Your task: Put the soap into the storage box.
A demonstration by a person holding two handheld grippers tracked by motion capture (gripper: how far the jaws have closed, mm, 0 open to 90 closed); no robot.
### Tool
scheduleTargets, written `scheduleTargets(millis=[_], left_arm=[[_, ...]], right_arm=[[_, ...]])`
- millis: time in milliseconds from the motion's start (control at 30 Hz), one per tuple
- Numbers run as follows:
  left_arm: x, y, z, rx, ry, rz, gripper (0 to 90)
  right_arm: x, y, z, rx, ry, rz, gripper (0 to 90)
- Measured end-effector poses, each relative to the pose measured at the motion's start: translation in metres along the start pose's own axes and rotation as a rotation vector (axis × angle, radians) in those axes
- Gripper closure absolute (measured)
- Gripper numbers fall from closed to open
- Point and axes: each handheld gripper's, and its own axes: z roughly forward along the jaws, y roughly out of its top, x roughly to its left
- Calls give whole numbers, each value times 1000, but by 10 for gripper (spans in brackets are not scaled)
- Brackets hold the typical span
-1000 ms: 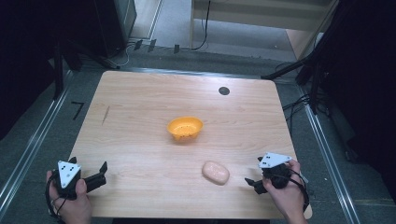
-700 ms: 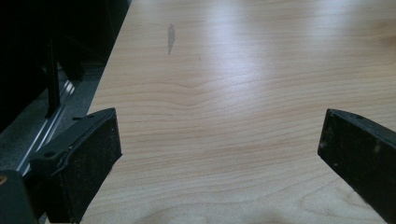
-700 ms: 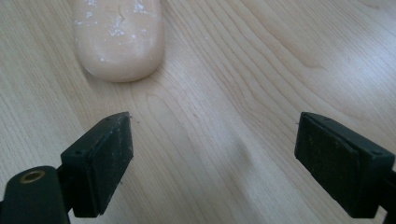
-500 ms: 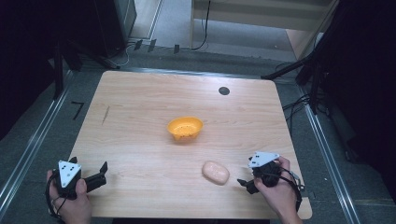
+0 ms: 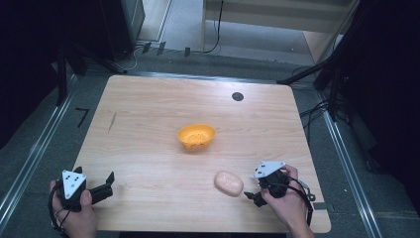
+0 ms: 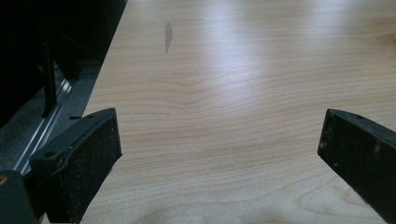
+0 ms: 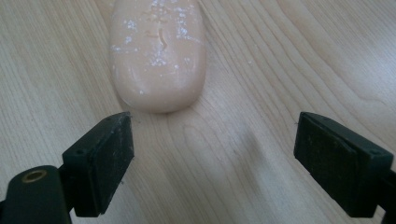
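Reaching toward the soap bar (image 5: pixel 229 183), the right gripper (image 5: pixel 252 197) stands just beside it with jaws apart and nothing between them — the grasp is not yet made. That pale pink bar lies flat on the wooden table (image 5: pixel 148 124), near its front edge and well apart from the orange bowl (image 5: pixel 196 136) at the middle. Judging by this, the work has barely begun. The left gripper (image 5: pixel 106 182) rests wide open and empty at the front left corner. Counted — one bar, one bowl, two grippers.
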Motion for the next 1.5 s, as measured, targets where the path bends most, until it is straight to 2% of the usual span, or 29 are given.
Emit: scheduleTargets(millis=[233, 267, 533, 600, 967, 1233, 1333, 1500], left_arm=[[0, 0, 0, 5, -6, 0, 0], [0, 0, 0, 5, -6, 0, 0], [1, 0, 0, 6, -11, -3, 0], [1, 0, 1, 4, -11, -6, 0], [1, 0, 1, 7, -15, -4, 0], [2, 0, 1, 8, -18, -6, 0], [2, 0, 1, 8, -19, -6, 0], [2, 0, 1, 5, -22, -11, 0]], right_arm=[[3, 7, 6, 10, 6, -20, 131], [4, 8, 6, 15, 11, -8, 131], [5, 15, 9, 15, 23, -18, 131], [7, 18, 10, 4, 44, 2, 131], [11, 32, 15, 11, 65, -9, 131], [15, 43, 21, 28, 73, -22, 126], [17, 45, 23, 31, 76, -10, 125], [18, 46, 28, 60, 77, -11, 125]])
